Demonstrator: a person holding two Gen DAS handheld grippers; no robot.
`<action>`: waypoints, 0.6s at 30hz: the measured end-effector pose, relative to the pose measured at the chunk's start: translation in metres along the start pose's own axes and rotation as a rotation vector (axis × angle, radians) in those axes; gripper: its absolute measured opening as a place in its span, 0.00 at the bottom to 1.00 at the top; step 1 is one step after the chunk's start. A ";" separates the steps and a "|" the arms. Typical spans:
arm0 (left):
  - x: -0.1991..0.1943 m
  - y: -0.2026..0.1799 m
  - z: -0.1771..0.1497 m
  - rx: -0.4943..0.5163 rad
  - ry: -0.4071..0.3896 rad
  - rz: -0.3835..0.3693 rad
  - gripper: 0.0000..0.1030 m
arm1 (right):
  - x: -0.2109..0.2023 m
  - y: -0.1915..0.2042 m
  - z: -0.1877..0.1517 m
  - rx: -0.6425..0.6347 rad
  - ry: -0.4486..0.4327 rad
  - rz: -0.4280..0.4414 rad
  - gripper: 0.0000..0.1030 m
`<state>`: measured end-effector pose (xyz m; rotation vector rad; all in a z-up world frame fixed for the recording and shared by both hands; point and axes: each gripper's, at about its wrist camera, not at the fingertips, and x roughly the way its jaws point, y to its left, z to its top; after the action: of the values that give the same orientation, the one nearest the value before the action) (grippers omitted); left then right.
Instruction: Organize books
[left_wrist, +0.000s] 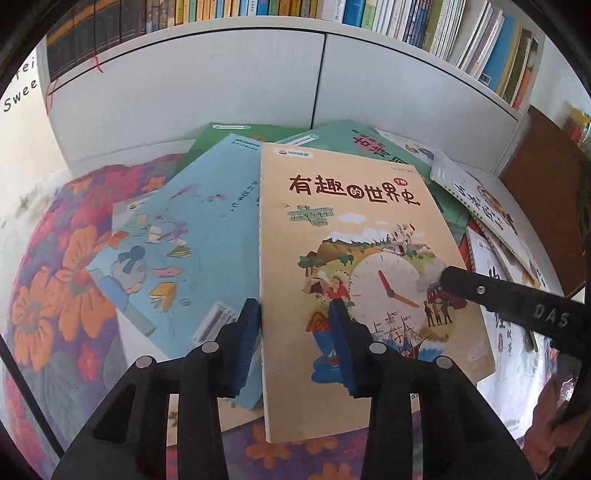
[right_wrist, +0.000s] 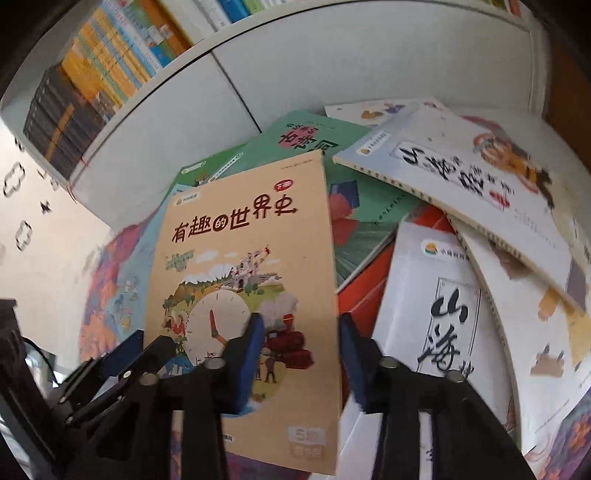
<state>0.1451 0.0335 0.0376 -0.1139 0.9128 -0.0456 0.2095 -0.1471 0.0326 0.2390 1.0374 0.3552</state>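
A tan book with a clock picture (left_wrist: 354, 229) (right_wrist: 240, 229) lies on top of a loose pile of books. My left gripper (left_wrist: 295, 314) straddles its left spine edge, with one blue pad against the spine and the other on the cover. My right gripper (right_wrist: 299, 325) straddles the right edge the same way, one pad on the cover and one at the edge. Both look shut on the book. In the left wrist view the right gripper's black finger (left_wrist: 480, 291) comes in from the right.
Around the tan book lie a light blue book (left_wrist: 177, 236), green books (right_wrist: 354, 206) and white spiral-bound books (right_wrist: 461, 177). All rest on a floral cloth (left_wrist: 59, 280). Behind stands a white cabinet (left_wrist: 207, 96) whose shelf holds upright books (left_wrist: 436, 22).
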 end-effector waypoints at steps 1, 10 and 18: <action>-0.001 0.001 -0.001 0.004 -0.002 0.003 0.34 | -0.003 -0.003 -0.005 0.011 0.004 0.023 0.35; -0.031 0.019 -0.008 0.021 -0.019 -0.006 0.34 | -0.019 0.029 -0.023 -0.058 0.011 0.030 0.35; -0.007 0.049 -0.027 -0.013 0.059 -0.102 0.34 | -0.003 0.002 -0.038 0.003 0.123 0.175 0.34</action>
<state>0.1193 0.0802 0.0209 -0.1721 0.9653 -0.1386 0.1746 -0.1453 0.0169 0.3143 1.1412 0.5316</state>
